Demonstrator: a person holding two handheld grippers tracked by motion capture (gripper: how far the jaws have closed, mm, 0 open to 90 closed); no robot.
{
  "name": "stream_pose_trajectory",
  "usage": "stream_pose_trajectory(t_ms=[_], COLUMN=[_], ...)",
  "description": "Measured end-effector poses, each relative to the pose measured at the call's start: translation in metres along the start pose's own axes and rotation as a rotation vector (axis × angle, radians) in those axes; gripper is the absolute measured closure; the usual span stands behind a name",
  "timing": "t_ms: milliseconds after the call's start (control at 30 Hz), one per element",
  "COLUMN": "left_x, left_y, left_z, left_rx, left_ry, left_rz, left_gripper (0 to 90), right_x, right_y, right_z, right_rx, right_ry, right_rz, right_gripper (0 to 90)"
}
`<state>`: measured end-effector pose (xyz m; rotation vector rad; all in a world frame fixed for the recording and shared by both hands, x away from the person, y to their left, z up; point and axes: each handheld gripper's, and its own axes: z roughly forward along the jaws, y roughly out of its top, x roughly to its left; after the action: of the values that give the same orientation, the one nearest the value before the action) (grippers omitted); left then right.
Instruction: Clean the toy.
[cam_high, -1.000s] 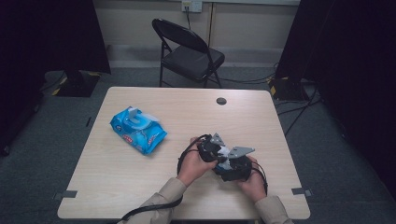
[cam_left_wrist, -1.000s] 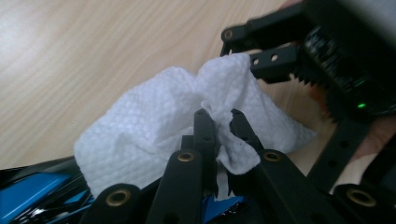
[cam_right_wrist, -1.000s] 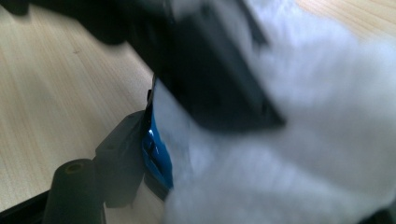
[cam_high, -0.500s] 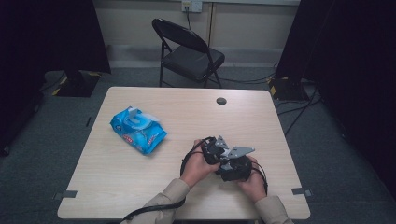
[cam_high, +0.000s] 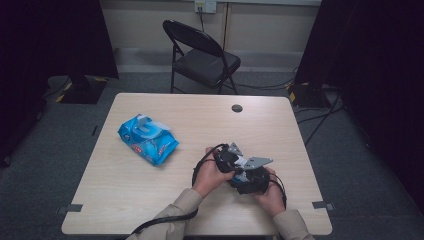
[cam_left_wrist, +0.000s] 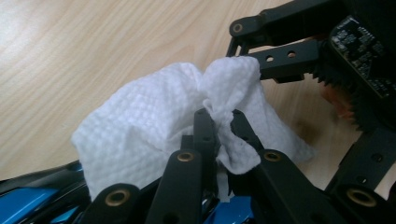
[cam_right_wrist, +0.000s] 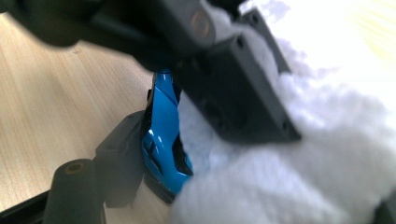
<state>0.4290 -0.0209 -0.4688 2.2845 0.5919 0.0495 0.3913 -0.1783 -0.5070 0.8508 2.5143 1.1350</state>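
My left gripper (cam_left_wrist: 218, 116) is shut on a crumpled white wipe (cam_left_wrist: 149, 126) and presses it down onto a blue toy car (cam_left_wrist: 28, 200). In the right gripper view the car (cam_right_wrist: 163, 140) stands against that gripper's left jaw, and the wipe (cam_right_wrist: 303, 163) covers its other side. My right gripper (cam_right_wrist: 252, 186) holds the car across wide-set jaws. The left gripper's black fingers (cam_right_wrist: 233, 93) cross the top of that view. In the high view both grippers, left (cam_high: 231, 159) and right (cam_high: 247, 180), meet just above the table's front right.
A blue pack of wet wipes (cam_high: 148, 140) with its flap up lies on the left of the pale wooden table (cam_high: 150, 200). A dark cable hole (cam_high: 237, 108) sits near the far edge. A black folding chair (cam_high: 202, 55) stands behind the table.
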Motion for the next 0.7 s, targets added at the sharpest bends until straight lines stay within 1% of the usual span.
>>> stream_pose_trajectory(t_ms=[67,133,167,200,267,333,433,533,600,700], left_x=[0.002,0.005,0.008,0.008,0.01,0.012,0.015,0.018,0.021,0.023], left_y=[0.001,0.001,0.001,0.001,0.001,0.001,0.0,0.0,-0.001,-0.001], left_z=[-0.002,-0.003,-0.005,-0.005,-0.006,-0.008,-0.009,-0.012,-0.013,-0.015], left_rx=[0.002,-0.001,0.002,-0.008,-0.009,-0.009,-0.015,-0.015,-0.023,-0.021], left_ry=[0.012,0.021,0.024,0.026,0.024,0.032,0.039,0.049,0.055,0.063], left_rz=[0.008,0.0,0.007,-0.008,-0.011,-0.007,-0.015,-0.013,-0.023,-0.02], left_gripper=[84.5,84.4,84.4,84.4,84.4,84.4,84.5,84.5,84.5,84.5], right_x=[0.0,0.0,0.0,0.0,0.0,0.0,0.0,0.0,0.0,0.0], right_y=[0.0,0.0,0.0,0.0,0.0,0.0,0.0,0.0,0.0,0.0], right_z=[0.0,0.0,0.0,0.0,0.0,0.0,0.0,0.0,0.0,0.0], right_rx=[0.0,0.0,0.0,0.0,0.0,0.0,0.0,0.0,0.0,0.0], right_ry=[0.0,0.0,0.0,-0.001,0.0,0.0,-0.001,-0.001,0.0,-0.001], right_rz=[0.0,0.001,0.0,0.0,0.0,0.0,0.0,0.0,0.0,0.0], right_gripper=[25.7,25.7,25.7,25.7,25.7,25.7,25.7,25.7,25.7,25.7])
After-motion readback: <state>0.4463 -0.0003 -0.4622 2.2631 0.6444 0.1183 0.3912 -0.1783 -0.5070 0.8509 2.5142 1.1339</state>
